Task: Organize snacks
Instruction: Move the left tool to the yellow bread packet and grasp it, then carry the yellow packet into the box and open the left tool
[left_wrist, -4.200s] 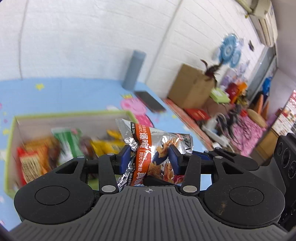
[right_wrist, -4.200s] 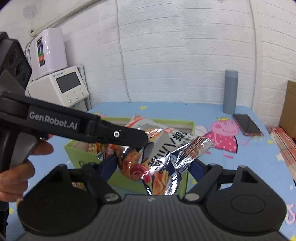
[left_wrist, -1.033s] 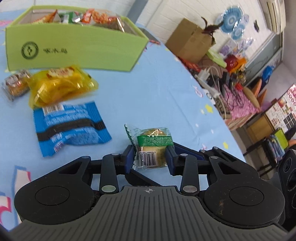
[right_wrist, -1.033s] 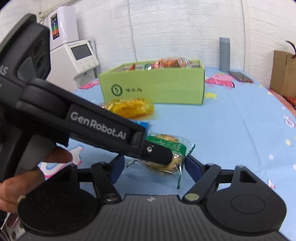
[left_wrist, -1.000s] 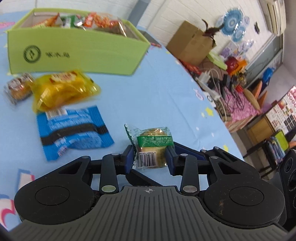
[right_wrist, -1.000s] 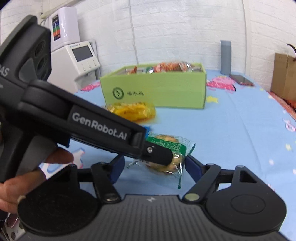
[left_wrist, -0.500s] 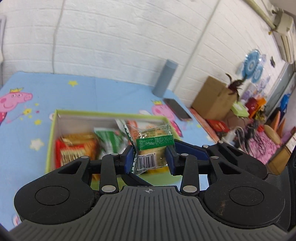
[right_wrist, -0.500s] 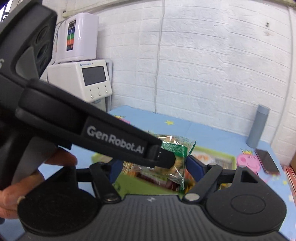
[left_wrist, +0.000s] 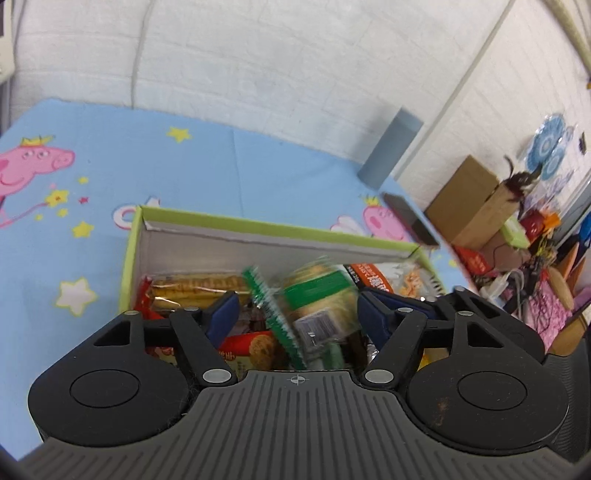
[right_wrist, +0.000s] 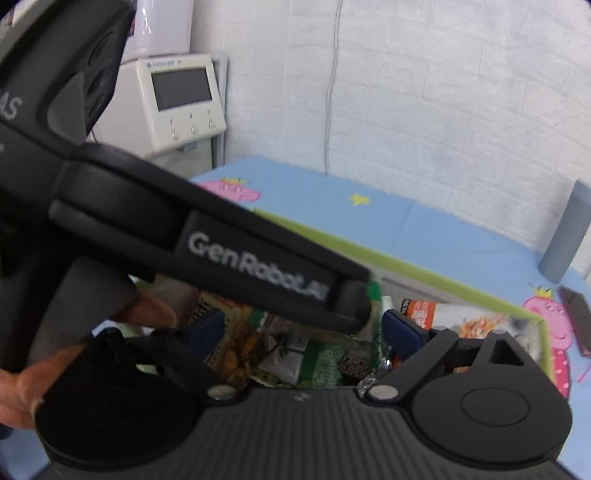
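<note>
My left gripper (left_wrist: 297, 314) hangs over the green snack box (left_wrist: 258, 223), its jaws opening. A small cake packet with a green label (left_wrist: 317, 302) is blurred and tilted between the blue pads (left_wrist: 225, 314), which stand clear of it, and it is dropping toward the snacks in the box. Several packets lie inside, among them biscuit sticks (left_wrist: 199, 288) and an orange-and-silver bag (left_wrist: 373, 280). My right gripper (right_wrist: 303, 328) is over the same box (right_wrist: 424, 273), jaws opening, nothing pressed between them. The left gripper's finger (right_wrist: 258, 262) crosses that view and hides much of the box.
A blue cartoon-print cloth (left_wrist: 221, 162) covers the table. Behind the box stand a grey cylinder (left_wrist: 388, 147) and a dark phone (left_wrist: 410, 221). A white appliance (right_wrist: 177, 99) is at the far left by the brick wall. A person's fingers (right_wrist: 147, 306) hold the left gripper's handle.
Both grippers moved from the table front to above the green box. Both sets of jaws spread, and the cake packet left the left gripper's pads and tipped downward.
</note>
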